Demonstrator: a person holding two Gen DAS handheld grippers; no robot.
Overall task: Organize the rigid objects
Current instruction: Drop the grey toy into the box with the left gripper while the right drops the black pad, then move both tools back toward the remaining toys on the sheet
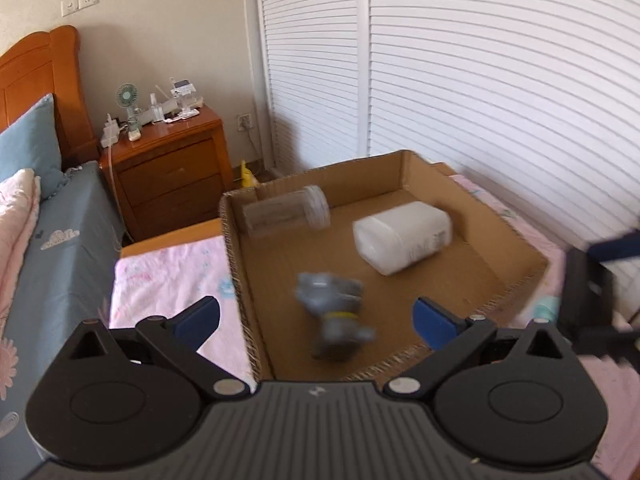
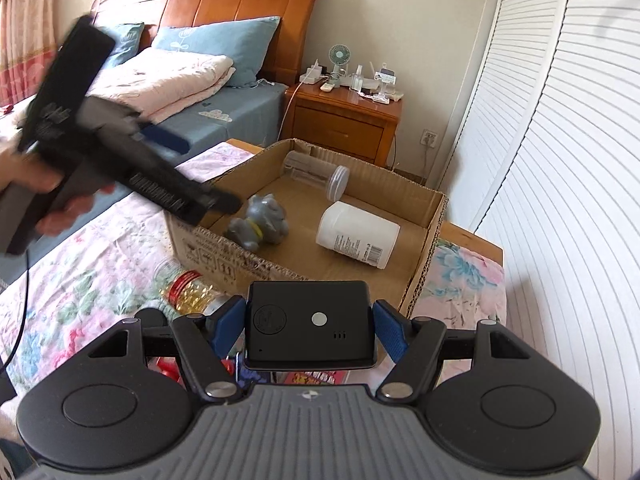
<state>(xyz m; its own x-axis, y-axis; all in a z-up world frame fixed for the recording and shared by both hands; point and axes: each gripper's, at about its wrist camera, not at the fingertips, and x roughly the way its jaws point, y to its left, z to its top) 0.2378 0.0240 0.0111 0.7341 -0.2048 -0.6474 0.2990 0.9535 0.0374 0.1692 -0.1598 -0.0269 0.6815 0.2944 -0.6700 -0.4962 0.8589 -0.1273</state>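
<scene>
Right wrist view: a black rectangular device (image 2: 310, 326) is clamped flat between the blue pads (image 2: 230, 326) of the right gripper (image 2: 310, 330), its face bearing a round emblem and a small silver disc. Just beyond the left pad, a bottle of yellow capsules with a red band (image 2: 186, 286) lies on the floral cloth (image 2: 80, 280), close against the near wall of the cardboard box (image 2: 428, 276).

Inside the box, a grey toy figure with a yellow collar (image 2: 262, 222) lies near the front left corner, a white bottle (image 2: 358, 234) on its side at centre right, and a clear jar (image 2: 316, 172) on its side toward the far wall.

The left gripper (image 2: 168, 176), blurred, reaches in from the left above the box's front left corner, held in a hand (image 2: 60, 200); it partly hides that corner.

Left wrist view: the left gripper (image 1: 316, 320) has its jaws spread wide with nothing between the pads; the toy figure (image 1: 334, 320), blurred, appears below them on the box floor. A wooden nightstand (image 1: 172, 160) and louvred doors (image 1: 480, 80) stand beyond.
</scene>
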